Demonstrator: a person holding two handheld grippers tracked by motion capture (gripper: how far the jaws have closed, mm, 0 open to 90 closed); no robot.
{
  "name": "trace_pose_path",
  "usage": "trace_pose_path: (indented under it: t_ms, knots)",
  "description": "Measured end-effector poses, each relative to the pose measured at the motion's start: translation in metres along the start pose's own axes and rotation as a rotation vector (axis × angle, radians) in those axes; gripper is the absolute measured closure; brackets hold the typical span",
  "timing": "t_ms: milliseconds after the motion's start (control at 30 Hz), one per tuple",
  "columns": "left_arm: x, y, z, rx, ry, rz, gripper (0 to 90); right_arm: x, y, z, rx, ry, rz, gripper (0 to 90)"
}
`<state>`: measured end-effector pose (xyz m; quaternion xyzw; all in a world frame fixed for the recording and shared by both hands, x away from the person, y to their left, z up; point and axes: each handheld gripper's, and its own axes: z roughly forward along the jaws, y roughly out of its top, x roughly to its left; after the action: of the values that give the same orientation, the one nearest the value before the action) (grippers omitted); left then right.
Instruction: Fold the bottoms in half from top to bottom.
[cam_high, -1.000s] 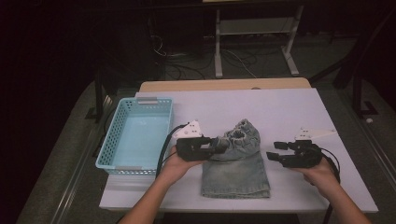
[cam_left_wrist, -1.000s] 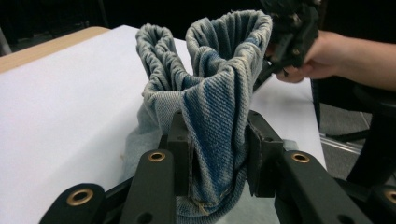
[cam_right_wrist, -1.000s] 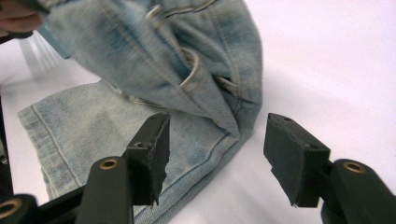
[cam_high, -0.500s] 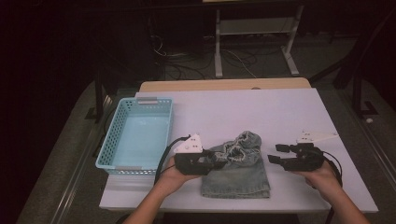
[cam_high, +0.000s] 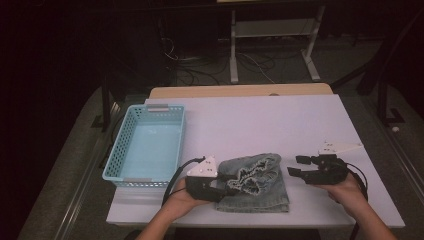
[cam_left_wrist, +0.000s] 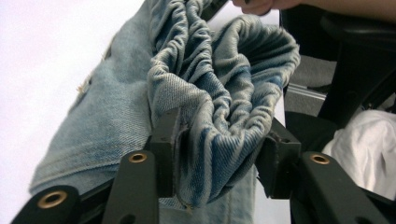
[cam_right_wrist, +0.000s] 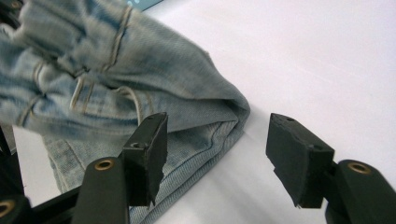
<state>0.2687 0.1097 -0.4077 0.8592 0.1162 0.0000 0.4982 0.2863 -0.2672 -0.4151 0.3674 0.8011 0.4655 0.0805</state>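
Forearms enter low, palms under both grippers. Left gripper (cam_high: 226, 184) jaws, just opening, flank bunched jeans (cam_high: 260, 187) at table's (cam_high: 280, 120) near edge. Right gripper (cam_high: 296, 166) gapes empty, just beside the denim. Basket (cam_high: 125, 150) farther left, well apart.
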Motion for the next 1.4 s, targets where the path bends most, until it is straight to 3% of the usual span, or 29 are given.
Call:
trace_pose_path:
  t_ms: [233,433,600,900,1100,1167,1400]
  knots:
    - [-0.008,-0.007,-0.003,0.041,-0.023,-0.001,44.1,0.001,0.0,0.002,0.006,0.004,-0.007,37.9]
    - [-0.013,-0.012,-0.011,0.041,-0.032,-0.016,37.6,0.001,0.001,0.003,0.013,0.011,-0.011,37.2]
    - [-0.009,-0.011,-0.021,0.002,0.015,-0.052,32.5,0.0,0.003,0.006,0.014,0.016,-0.019,36.9]
    - [0.004,0.0,-0.012,-0.008,0.104,-0.133,22.8,-0.001,0.01,0.008,0.009,0.024,-0.024,35.6]
    - [0.015,0.008,-0.009,-0.007,0.168,-0.16,18.0,-0.003,0.019,0.009,-0.007,0.028,-0.021,34.8]
    - [0.023,0.013,-0.007,-0.004,0.203,-0.186,17.2,-0.003,0.022,0.011,-0.009,0.03,-0.023,34.7]
    - [0.041,0.022,-0.003,-0.003,0.251,-0.234,17.4,-0.002,0.031,0.018,-0.007,0.035,-0.037,34.6]
